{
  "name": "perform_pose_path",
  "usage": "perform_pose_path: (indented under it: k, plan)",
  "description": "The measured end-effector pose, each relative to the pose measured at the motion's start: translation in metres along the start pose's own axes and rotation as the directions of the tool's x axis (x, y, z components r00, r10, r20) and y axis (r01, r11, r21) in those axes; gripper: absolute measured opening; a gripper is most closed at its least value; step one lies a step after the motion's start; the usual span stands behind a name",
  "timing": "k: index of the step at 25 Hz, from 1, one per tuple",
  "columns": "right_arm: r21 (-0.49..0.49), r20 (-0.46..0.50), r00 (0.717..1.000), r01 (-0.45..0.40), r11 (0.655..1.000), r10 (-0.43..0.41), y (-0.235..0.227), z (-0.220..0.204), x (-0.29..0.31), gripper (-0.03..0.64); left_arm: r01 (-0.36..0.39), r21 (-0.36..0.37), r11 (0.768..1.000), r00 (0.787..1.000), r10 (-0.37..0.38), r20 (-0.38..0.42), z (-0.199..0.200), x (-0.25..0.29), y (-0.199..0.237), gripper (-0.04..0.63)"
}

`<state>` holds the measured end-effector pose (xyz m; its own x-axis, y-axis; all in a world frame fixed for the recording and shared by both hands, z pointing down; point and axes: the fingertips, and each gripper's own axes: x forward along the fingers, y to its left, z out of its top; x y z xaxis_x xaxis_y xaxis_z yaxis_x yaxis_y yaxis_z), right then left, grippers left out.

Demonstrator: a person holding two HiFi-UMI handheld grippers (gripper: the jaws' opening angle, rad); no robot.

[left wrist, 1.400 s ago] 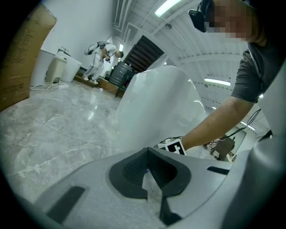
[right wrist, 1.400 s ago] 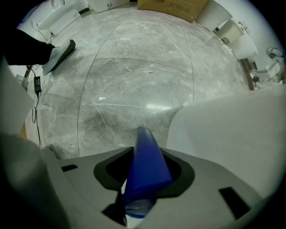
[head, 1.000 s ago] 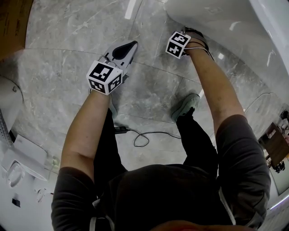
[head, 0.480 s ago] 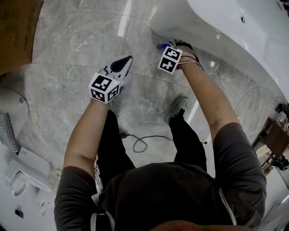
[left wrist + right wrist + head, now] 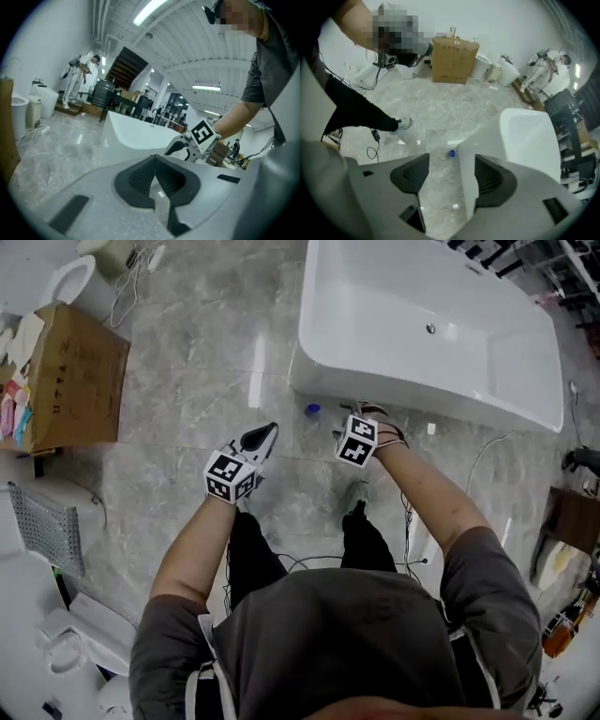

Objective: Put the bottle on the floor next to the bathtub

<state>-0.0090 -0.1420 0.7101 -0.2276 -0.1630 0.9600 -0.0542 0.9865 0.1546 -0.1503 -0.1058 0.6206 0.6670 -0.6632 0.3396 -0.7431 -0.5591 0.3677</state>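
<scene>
**A:** What changed in the last second?

**B:** The person has stood up. A second ago the head view was tight on the floor, with the right tongs (image 5: 444, 164) down against the bathtub (image 5: 375, 395) wall. Now the whole tub is in frame. The bottle (image 5: 312, 410) is on the floor (image 5: 187, 409) on its own, just beside the tub's near wall.

**A:** So it's released?

**B:** Yes. Half a second ago its blue top sat right by the right tongs. Now there's clear floor between them in both the head view and the right gripper view.

**A:** Is the bottle upright?

**B:** Probably. From above only the blue top shows, and it's too small to be sure. The right gripper view shows the same small blue dot (image 5: 451, 153) on the floor at the foot of the tub, well ahead of the pads.

**A:** State of the right tongs?

**B:** Wide apart and just beginning to ease closed. There's nothing between the pads, only floor and the tub edge behind them. They aren't touching anything.

**A:** And the left?

**B:** The left tongs (image 5: 155, 159) are pinched together at the tips and empty. They're held out over bare floor, well clear of the bottle.

**A:** Verdict on the task?

**B:** The placement looks done, with the bottle on the floor next to the tub. I'd judge nothing is left but backing away.
</scene>
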Motion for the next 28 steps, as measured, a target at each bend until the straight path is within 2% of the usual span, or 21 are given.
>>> perform_pose_path:
  k: [5,7,10,13,17,23,25,28]
  plan:
    - [0.115,0.143,0.988,0.046,0.992,-0.063,-0.005,0.024,-0.147,0.258,0.005,0.056,0.998,1.000,-0.007,0.024,0.100,-0.045,-0.068,0.005]
    - [0.188,0.225,0.968,0.066,0.980,-0.108,-0.011,0.031,-0.206,0.246,0.003,0.084,0.996,0.999,-0.007,0.038,0.136,-0.062,-0.092,0.005]
    - [0.325,0.341,0.923,0.060,0.944,-0.176,-0.017,0.030,-0.282,0.225,0.019,0.070,0.997,0.997,-0.024,0.068,0.180,-0.081,-0.129,0.005]
    - [0.446,0.436,0.863,0.039,0.894,-0.255,-0.026,0.028,-0.343,0.213,0.034,0.097,0.995,0.995,-0.043,0.093,0.221,-0.094,-0.159,0.005]
    - [0.534,0.563,0.753,-0.016,0.846,-0.341,-0.025,0.026,-0.409,0.194,0.052,0.179,0.982,0.989,-0.075,0.125,0.264,-0.106,-0.191,0.005]
    - [0.645,0.616,0.587,0.008,0.764,-0.526,-0.024,-0.003,-0.471,0.107,0.054,0.191,0.980,0.982,-0.087,0.168,0.302,-0.120,-0.208,0.005]
    - [0.659,0.634,0.549,-0.015,0.752,-0.545,-0.020,-0.010,-0.480,0.081,0.049,0.186,0.981,0.979,-0.085,0.187,0.310,-0.122,-0.211,0.005]
    - [0.687,0.637,0.515,-0.040,0.726,-0.574,-0.016,-0.023,-0.485,0.031,0.052,0.177,0.983,0.975,-0.088,0.203,0.317,-0.121,-0.217,0.005]
